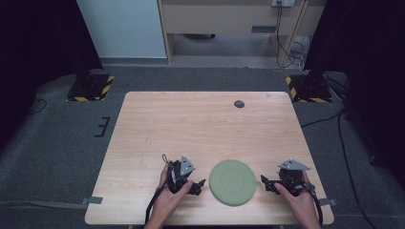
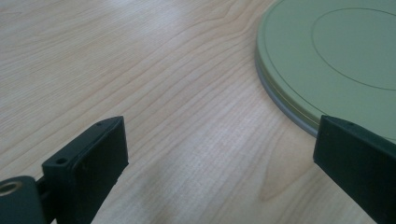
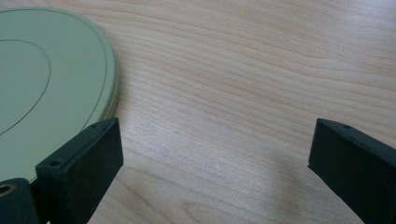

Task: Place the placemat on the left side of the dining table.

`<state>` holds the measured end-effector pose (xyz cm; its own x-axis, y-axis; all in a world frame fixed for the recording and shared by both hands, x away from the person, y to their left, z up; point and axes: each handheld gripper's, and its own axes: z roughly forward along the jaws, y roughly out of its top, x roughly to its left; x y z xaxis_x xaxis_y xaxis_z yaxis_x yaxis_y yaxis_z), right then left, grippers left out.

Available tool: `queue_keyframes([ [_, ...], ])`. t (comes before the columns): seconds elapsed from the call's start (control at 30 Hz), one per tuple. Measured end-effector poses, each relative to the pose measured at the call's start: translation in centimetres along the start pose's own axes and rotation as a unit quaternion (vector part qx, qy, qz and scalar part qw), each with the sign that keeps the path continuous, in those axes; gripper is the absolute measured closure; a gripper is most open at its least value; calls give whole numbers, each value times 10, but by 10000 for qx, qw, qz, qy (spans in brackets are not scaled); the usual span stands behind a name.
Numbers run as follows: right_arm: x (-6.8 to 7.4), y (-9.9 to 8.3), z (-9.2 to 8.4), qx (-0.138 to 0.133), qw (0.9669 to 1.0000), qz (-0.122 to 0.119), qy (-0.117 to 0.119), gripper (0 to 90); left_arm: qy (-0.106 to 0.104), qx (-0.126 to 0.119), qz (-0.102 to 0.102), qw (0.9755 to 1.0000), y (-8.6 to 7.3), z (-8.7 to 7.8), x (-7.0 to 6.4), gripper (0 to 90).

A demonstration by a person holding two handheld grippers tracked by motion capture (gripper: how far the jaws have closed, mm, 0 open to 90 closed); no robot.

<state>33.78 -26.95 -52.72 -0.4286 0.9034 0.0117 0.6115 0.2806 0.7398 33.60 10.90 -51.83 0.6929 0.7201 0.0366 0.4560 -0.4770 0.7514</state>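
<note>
- Spreading under everything you handle is the pale wood worktop (image 1: pixel 200 129), standing on grey carpet, and the grain runs clean across it in both gripper views.
- Near its far edge sits a small dark round cap (image 1: pixel 239 104), well apart from your hands.
- Close to your edge of the worktop lies the green plate (image 1: pixel 233 182), flat and round, with a thin ring line inside its rim; it rests between your two hands, nearer the near edge than the middle.
- Your left tongs (image 1: pixel 197 187) are just left of the plate in the high view, pointing toward it, with your hand wrapped around the body and a grey three-cornered plate on top.
- In the left gripper view those tongs (image 2: pixel 219 154) stand wide apart, clamped on nothing; one jaw hangs over bare wood, the other overlaps the plate's (image 2: pixel 327 60) rim from where the camera looks. Whether that jaw touches the rim, you cannot tell.
- Your right tongs (image 1: pixel 265 183) sit just right of the plate, pointing back toward it, a small gap of wood showing between them and the rim.
- In the right gripper view the tongs (image 3: pixel 215 154) are likewise spread wide with bare wood between them; the plate (image 3: pixel 46 88) lies at the left jaw's side, its edge running behind that jaw.
</note>
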Motion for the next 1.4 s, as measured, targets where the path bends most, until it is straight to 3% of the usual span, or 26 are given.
queue_keyframes([
  [0.27,5,-1,-8,-67,9998,-118,111,36,-59,-46,66,10000,1,-4,-7,25],
  [0.6,6,0,-13,-115,9997,-137,149,40,-155,70,255,9995,-2,-4,-27,23],
  [1.1,16,-1,-10,44,9982,-504,325,51,-170,210,317,9991,-1,6,-31,23],
  [1.4,18,-2,-8,102,9978,-538,379,51,-213,275,386,9986,-1,12,-35,22],
])
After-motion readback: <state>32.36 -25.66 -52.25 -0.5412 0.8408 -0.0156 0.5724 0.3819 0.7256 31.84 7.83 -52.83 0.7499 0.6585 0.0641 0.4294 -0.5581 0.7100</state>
